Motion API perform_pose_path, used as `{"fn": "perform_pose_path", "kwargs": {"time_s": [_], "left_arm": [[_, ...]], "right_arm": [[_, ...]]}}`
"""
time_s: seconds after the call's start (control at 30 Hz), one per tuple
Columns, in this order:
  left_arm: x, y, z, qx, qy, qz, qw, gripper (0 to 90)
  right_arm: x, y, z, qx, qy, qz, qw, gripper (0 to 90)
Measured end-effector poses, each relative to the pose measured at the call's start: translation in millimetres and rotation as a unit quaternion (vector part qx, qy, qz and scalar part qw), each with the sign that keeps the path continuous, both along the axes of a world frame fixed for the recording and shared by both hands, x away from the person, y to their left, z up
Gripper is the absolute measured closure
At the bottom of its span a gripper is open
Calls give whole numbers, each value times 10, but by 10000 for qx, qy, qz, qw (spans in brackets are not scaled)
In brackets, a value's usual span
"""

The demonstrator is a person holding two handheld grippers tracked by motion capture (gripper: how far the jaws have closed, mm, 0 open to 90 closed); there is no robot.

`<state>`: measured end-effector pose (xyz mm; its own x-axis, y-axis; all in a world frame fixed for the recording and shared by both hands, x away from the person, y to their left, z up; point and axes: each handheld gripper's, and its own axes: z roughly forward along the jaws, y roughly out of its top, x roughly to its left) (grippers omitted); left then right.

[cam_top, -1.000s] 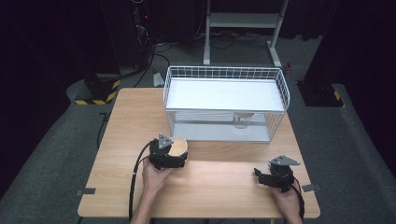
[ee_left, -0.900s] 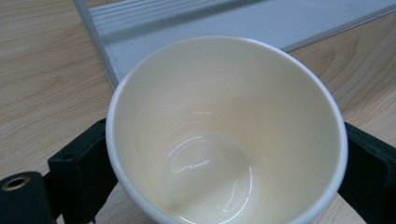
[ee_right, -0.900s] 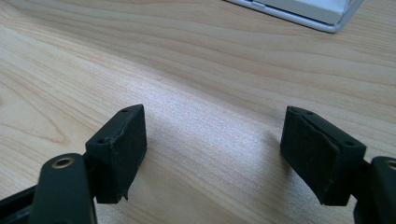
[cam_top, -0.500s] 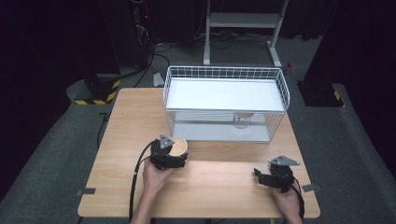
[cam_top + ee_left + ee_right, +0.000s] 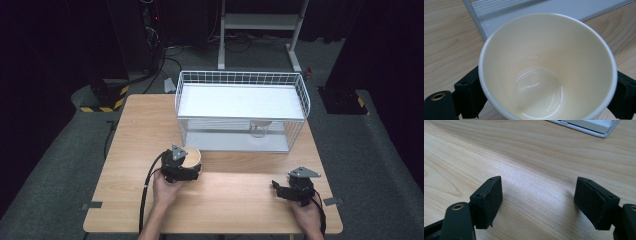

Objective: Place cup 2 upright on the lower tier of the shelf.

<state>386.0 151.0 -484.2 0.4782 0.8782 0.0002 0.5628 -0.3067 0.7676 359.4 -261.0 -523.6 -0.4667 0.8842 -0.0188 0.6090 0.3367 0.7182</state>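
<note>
An empty cream paper cup (image 5: 193, 157) stands upright on the wooden table (image 5: 240, 200), just in front of the wire basket's left end. My left gripper (image 5: 190, 165) has its black jaws on either side of the cup. They have just been closing onto it, and the fingers (image 5: 469, 96) now press against the cup (image 5: 547, 67). My right gripper (image 5: 281, 190) rests low at the table's front right, pointing left. In the right gripper view its jaws (image 5: 537, 202) stand wide apart over bare wood with nothing between them.
A white wire basket (image 5: 240, 76) with a white floor stands at the table's back centre. A small clear cup (image 5: 259, 129) shows behind its front wire wall. Black cables trail from both grippers toward the front edge. Dark floor and equipment surround the table.
</note>
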Motion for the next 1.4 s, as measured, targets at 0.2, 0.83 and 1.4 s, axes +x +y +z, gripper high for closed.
{"fn": "perform_pose_path", "kwargs": {"time_s": [0.2, 0.83, 1.4], "left_arm": [[-27, -12, 56, 28, -49, 4, 10000, 98], [-42, -91, 97, -100, -86, -42, 9999, 101], [100, -329, 201, 72, -110, -215, 9997, 101]], "right_arm": [[0, 0, 0, 0, 2, 0, 10000, 229], [-1, 1, -1, 1, -8, 11, 10000, 229], [-4, 4, 0, -2, 1, 45, 10000, 229]]}}
